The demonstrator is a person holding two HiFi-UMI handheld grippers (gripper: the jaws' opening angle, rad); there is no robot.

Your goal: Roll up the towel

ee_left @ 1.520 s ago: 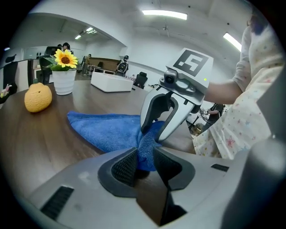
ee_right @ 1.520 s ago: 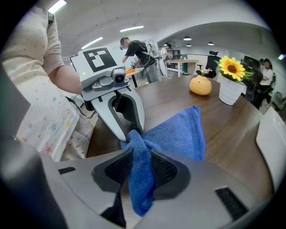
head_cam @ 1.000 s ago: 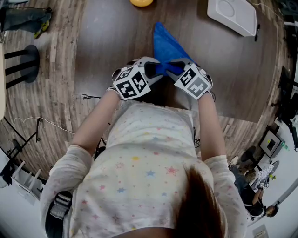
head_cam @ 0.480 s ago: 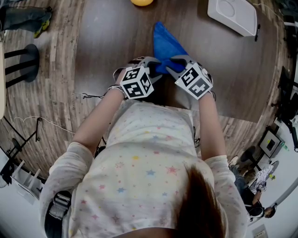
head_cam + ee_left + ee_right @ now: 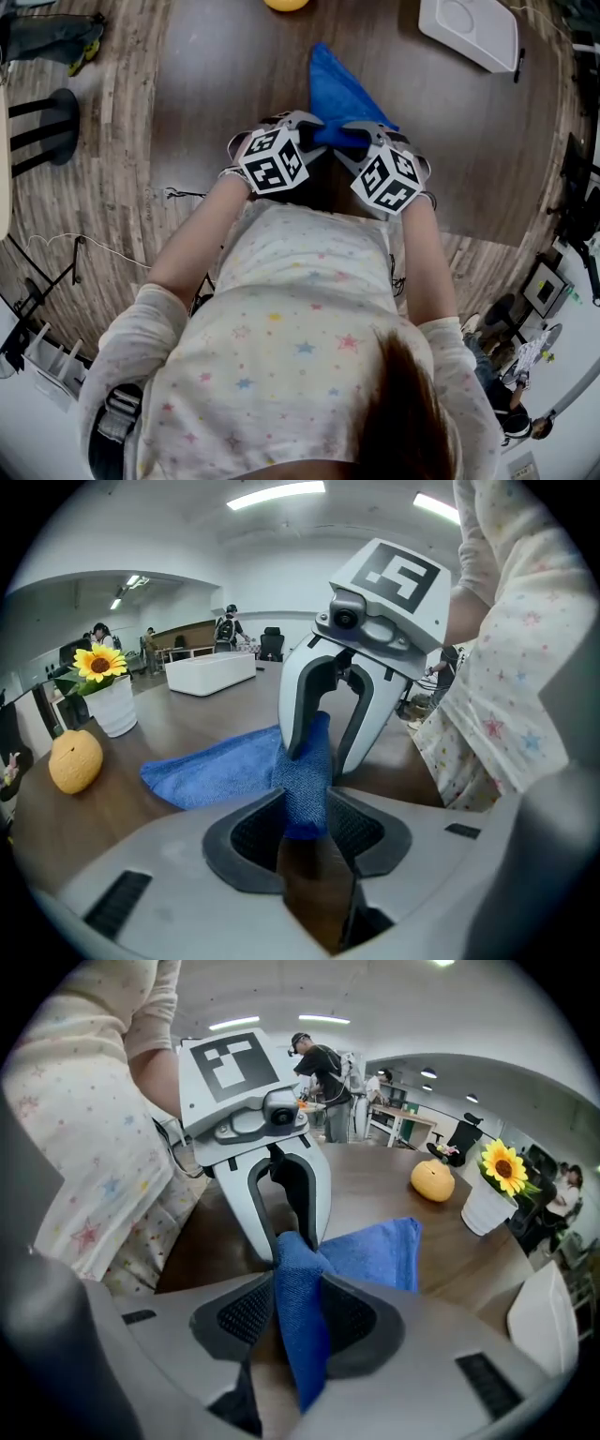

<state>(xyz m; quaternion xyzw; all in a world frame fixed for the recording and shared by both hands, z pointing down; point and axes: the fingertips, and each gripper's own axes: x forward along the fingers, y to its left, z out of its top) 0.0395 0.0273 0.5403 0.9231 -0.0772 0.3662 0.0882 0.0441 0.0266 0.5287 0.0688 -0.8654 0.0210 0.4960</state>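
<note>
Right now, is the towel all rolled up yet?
Not yet. Done: the near end of the blue towel is picked up off the table. In hand: the left gripper and the right gripper are each shut on that end. Left: the far part lies flat with no roll showing, so the rolling itself is ahead.

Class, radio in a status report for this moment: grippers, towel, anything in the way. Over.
Left gripper shut on blue towel, near end. Right gripper likewise. Far end on table. Orange fruit, white tray stand clear.
</note>
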